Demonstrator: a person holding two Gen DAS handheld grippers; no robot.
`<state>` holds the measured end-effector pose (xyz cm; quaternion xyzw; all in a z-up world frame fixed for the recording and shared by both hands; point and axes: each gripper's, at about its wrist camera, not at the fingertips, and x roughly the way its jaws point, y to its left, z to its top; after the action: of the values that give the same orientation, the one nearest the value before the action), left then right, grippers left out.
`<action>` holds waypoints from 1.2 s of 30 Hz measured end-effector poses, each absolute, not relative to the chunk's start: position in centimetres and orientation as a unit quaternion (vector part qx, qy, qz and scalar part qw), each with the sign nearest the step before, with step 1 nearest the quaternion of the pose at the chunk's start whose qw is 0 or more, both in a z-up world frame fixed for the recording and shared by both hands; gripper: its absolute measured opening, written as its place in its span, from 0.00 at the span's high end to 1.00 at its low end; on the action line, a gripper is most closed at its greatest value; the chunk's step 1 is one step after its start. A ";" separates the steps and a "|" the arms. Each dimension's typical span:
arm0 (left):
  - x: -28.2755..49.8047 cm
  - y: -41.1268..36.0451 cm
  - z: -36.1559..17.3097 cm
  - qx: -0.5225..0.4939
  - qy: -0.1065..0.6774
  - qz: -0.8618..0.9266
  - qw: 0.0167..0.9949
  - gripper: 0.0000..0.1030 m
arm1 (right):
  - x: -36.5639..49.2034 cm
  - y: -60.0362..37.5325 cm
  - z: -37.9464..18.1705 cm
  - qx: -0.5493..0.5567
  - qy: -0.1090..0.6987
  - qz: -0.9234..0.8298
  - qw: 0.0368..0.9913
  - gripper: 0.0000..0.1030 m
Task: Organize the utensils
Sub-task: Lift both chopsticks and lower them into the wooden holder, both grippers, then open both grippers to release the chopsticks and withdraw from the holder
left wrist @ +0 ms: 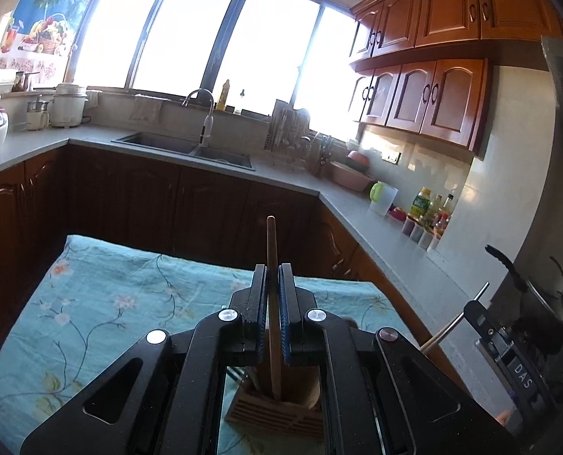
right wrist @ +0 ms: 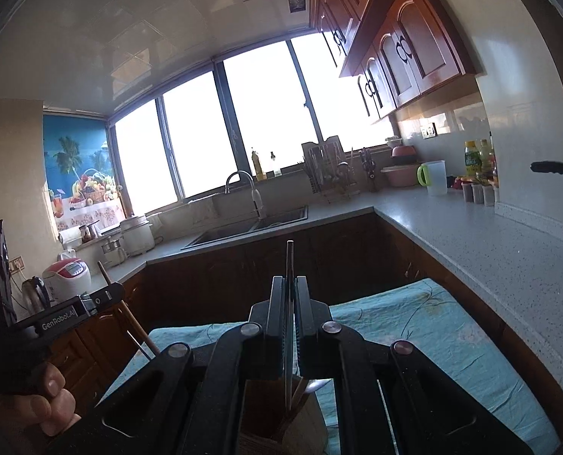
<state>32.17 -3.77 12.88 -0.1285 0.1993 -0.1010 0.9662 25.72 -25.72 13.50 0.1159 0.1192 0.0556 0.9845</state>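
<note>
I count two grippers, my left gripper (left wrist: 273, 284) with one wooden utensil (left wrist: 272, 250) and my right gripper (right wrist: 290, 295) with one thin metal utensil (right wrist: 290, 261). Below them stands one wooden holder (left wrist: 277, 409) on one floral blue cloth (left wrist: 103, 303). Behind it I count one sink (left wrist: 183, 146), one faucet (left wrist: 205, 113) and one dish rack (left wrist: 287, 129).

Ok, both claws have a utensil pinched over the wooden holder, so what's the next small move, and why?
Probably lower the left claw a little, then open it. It is shut on a wooden stick whose lower end already sits inside the wooden holder on the blue cloth. The right claw, shut on a thin metal utensil, can follow.
</note>
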 end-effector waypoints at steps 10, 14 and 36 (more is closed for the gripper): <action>32.2 -4.7 10.4 -0.114 0.241 -0.115 0.957 0.95 | 26.3 -25.6 10.5 0.123 0.174 0.061 0.975 0.96; 32.1 -4.8 10.5 -0.108 0.243 -0.116 0.957 0.94 | 26.4 -25.7 10.5 0.125 0.178 0.061 0.974 0.96; 26.8 -1.8 13.1 -0.150 0.207 -0.110 0.961 0.32 | 21.4 -28.0 12.3 0.181 0.126 0.073 0.973 0.05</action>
<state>26.82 -1.76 13.06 -0.1496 0.2070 -0.1102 0.9605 21.43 -27.98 12.33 0.1806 0.1260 0.0729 0.9727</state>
